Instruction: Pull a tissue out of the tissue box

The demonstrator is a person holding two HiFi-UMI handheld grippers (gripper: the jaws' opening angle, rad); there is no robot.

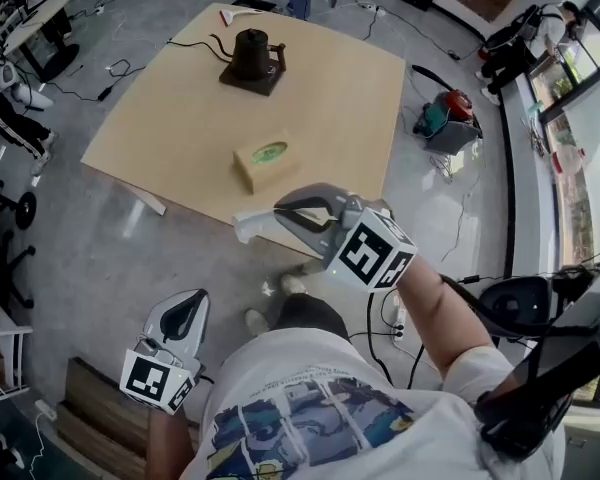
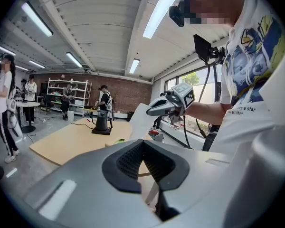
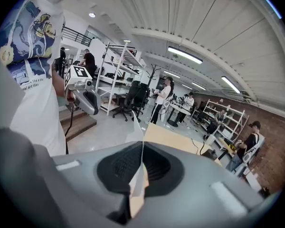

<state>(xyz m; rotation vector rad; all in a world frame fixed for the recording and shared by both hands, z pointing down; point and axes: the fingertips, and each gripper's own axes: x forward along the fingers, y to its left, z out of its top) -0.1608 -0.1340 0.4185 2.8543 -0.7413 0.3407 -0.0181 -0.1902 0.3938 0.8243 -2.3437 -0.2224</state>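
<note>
Tissue (image 3: 137, 184): a thin white sheet pinched between the closed jaws of the right gripper (image 3: 142, 144). The right gripper view shows it edge-on, running down the seam where the two dark ribbed pads meet, with a pale point sticking up past the tips.

Head view, same item: the sheet trails out from the jaw tips as a crumpled white strip, held in the air over the near edge of the table (image 1: 351, 98) and clear of the tissue box (image 1: 265, 163).

Tissue box: tan, with a green oval opening on top, standing on the table near its front edge, just beyond the right gripper. Only the head view shows it plainly.

Left gripper (image 2: 143, 144): jaws together with nothing between them, seen straight on in the left gripper view. The head view places it low at the person's left side, off the table and well apart from the box.

Cross-sightings: the left gripper view catches the right gripper from the side, with its marker cube and the white sheet hanging below its tips. The right gripper view catches the left gripper beside the person's printed white shirt (image 3: 34, 42).

Kettle (image 1: 252, 54): dark, on a square base at the far part of the table, cable trailing off to the left.

Surroundings: grey floor, shelving, brick wall, several people standing in the background of both gripper views.
</note>
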